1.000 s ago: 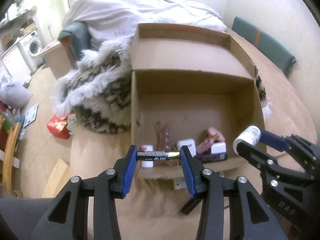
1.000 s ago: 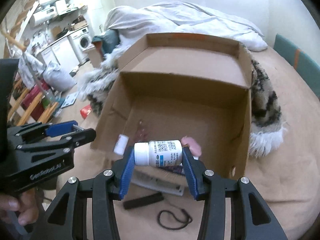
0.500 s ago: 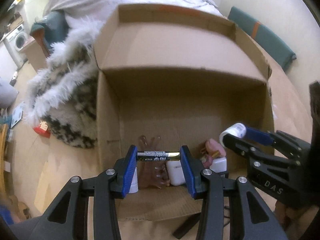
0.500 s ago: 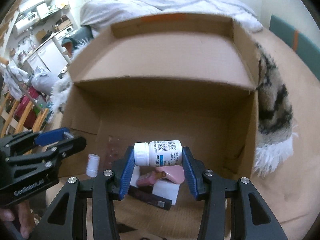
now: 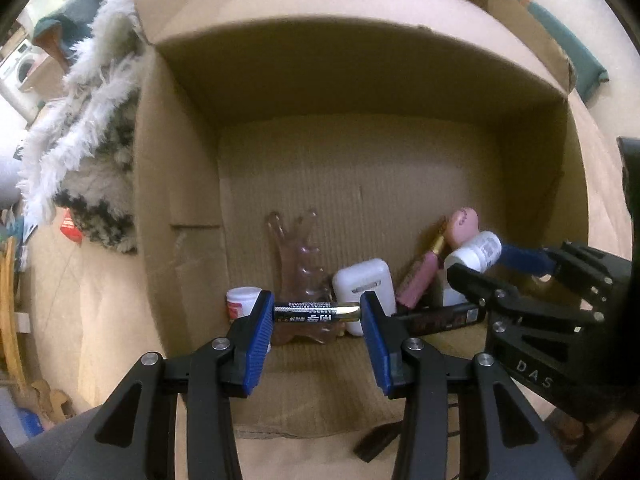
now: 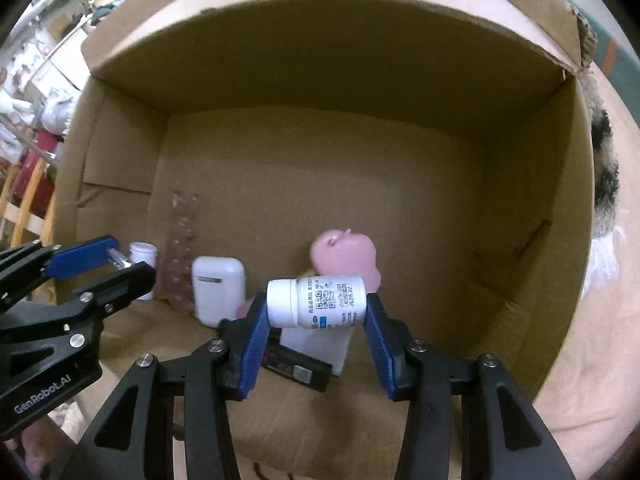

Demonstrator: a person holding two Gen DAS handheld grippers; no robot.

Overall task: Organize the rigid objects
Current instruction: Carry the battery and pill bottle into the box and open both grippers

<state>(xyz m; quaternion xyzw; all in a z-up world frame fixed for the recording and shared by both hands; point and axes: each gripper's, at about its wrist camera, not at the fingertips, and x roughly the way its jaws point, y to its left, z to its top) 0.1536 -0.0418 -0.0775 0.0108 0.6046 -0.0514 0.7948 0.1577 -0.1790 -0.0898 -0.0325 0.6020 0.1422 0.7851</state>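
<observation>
A slim black-and-gold battery [image 5: 316, 313] lies crosswise, pinched end to end by the left gripper [image 5: 316, 322], and a white plastic pill bottle [image 6: 316, 301] is clamped sideways in the right gripper [image 6: 316, 320]. Both hang inside the open brown cardboard box [image 6: 520, 200], just above a white earbud case [image 5: 362, 284], a pink figurine [image 6: 346, 254] and a flat black pack [image 6: 298, 370] crowded along its near wall. The step looks like placing; next calls for lowering each onto bare floor and opening the jaws.

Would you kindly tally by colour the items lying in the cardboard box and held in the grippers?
White: 4 (small jar, earbud case, block, held pill bottle)
Pink: 3 (translucent comb, lipstick tube, pig toy)
Black: 2 (flat box, held battery)
Total: 9
</observation>
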